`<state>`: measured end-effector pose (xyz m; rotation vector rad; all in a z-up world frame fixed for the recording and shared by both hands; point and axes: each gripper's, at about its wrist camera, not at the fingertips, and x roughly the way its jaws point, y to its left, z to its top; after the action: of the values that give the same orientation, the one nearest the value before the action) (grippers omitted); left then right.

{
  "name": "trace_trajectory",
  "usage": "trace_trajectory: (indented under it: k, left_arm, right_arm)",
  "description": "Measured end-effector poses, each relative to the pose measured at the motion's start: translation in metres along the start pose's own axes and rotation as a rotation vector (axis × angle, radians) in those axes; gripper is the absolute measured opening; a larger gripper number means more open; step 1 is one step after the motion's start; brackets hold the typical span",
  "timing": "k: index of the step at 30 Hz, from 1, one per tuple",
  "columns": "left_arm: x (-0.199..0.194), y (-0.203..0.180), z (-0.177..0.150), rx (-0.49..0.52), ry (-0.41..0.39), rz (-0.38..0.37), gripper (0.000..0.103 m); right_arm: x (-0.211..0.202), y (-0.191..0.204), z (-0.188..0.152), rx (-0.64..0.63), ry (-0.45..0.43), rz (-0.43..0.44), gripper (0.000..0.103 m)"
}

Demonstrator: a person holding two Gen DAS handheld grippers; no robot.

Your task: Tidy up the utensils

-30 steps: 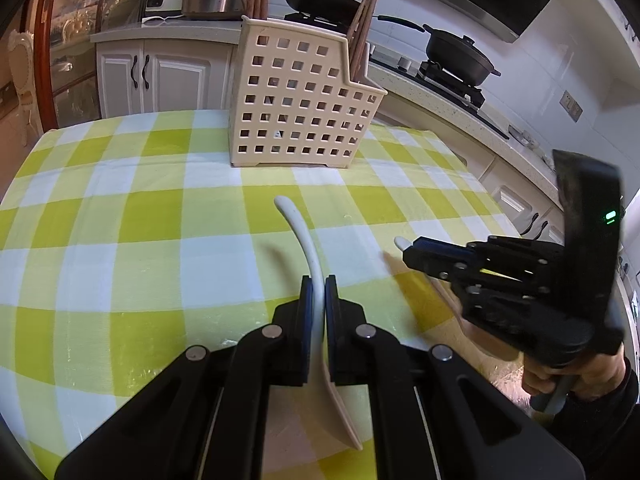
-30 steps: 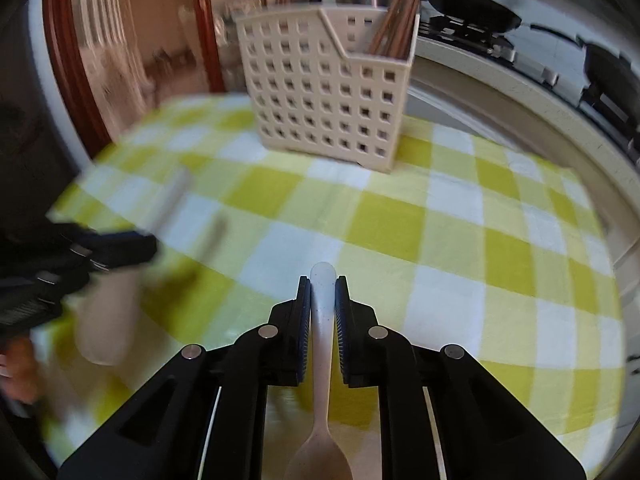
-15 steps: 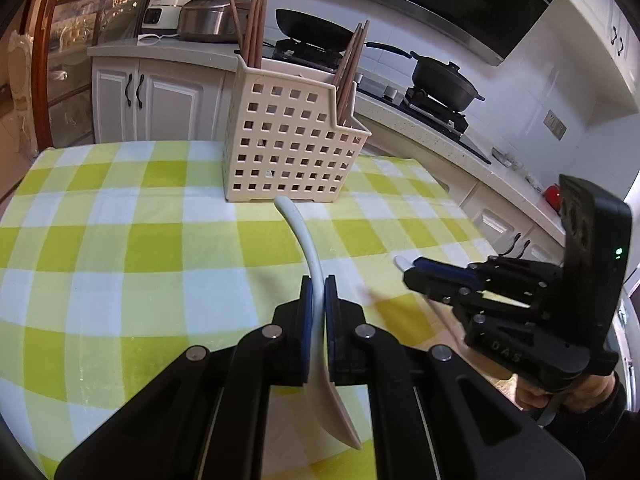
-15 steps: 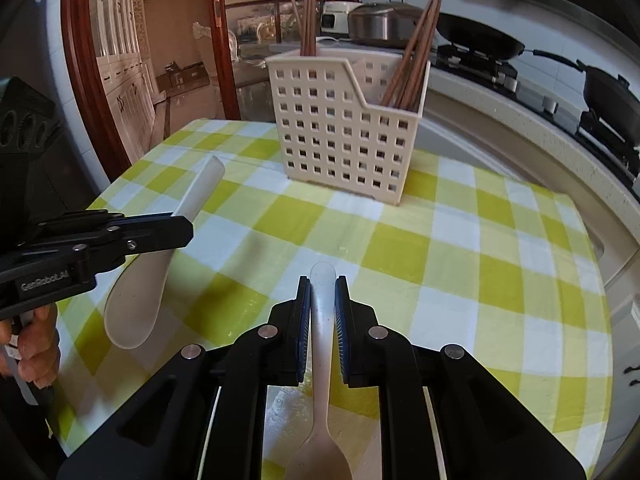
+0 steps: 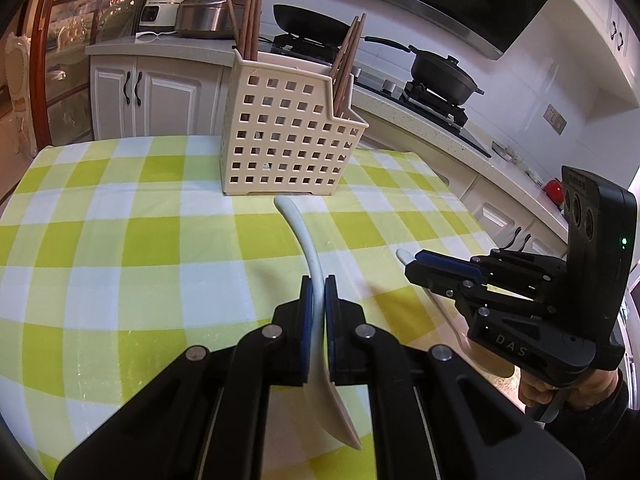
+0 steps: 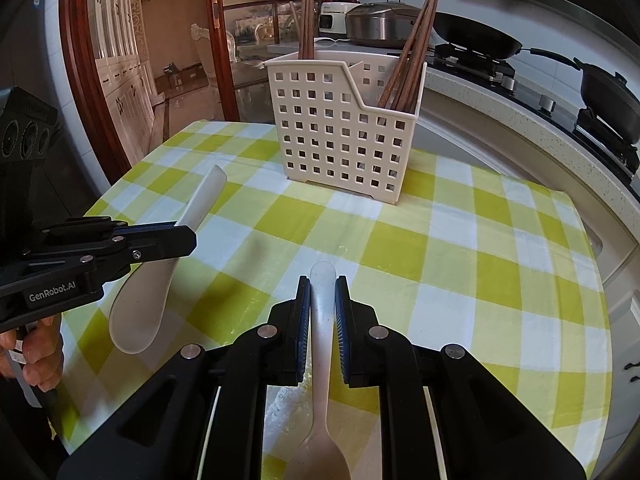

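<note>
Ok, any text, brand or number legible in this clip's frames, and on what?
"GenRobot.AI": side of the left gripper body, seen from the right wrist.
"DAS": side of the right gripper body, seen from the left wrist.
Rice cooker front panel: too small to read.

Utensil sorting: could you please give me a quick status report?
Left gripper shut on rice paddle. Right gripper shut on spoon. Both aloft, short of caddy. Chopsticks already inside; nothing blocking.

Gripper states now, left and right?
Left gripper: closed on the white rice paddle.
Right gripper: closed on the white spoon.
</note>
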<state>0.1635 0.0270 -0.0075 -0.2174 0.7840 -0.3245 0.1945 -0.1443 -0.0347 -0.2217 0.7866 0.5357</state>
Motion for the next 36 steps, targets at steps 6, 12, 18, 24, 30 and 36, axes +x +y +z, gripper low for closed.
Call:
trace_trajectory:
  k: [6, 12, 18, 24, 30, 36]
  left_arm:
    - [-0.002, -0.002, 0.000, 0.004, -0.003, 0.000, 0.006]
    - [-0.002, -0.001, 0.000, -0.001, -0.004, -0.002, 0.006]
    - [-0.002, -0.001, 0.000, 0.001, -0.004, 0.001, 0.006]
    - [-0.005, -0.001, 0.000, 0.004, -0.011, -0.001, 0.006]
    - [-0.013, -0.004, 0.002, 0.015, -0.043, 0.002, 0.006]
    - [-0.018, -0.004, 0.005, 0.007, -0.053, -0.022, 0.006]
  right_arm:
    - [0.001, 0.000, -0.001, 0.003, 0.002, -0.002, 0.013]
    - [0.000, -0.001, -0.001, 0.006, 0.000, -0.001, 0.013]
    - [-0.001, -0.002, 0.000, 0.007, -0.002, 0.000, 0.013]
    - [-0.007, -0.001, 0.001, 0.005, -0.014, -0.001, 0.013]
    - [-0.017, 0.004, 0.003, -0.013, -0.041, 0.000, 0.013]
    - [-0.024, 0.004, 0.008, -0.004, -0.063, -0.002, 0.013]
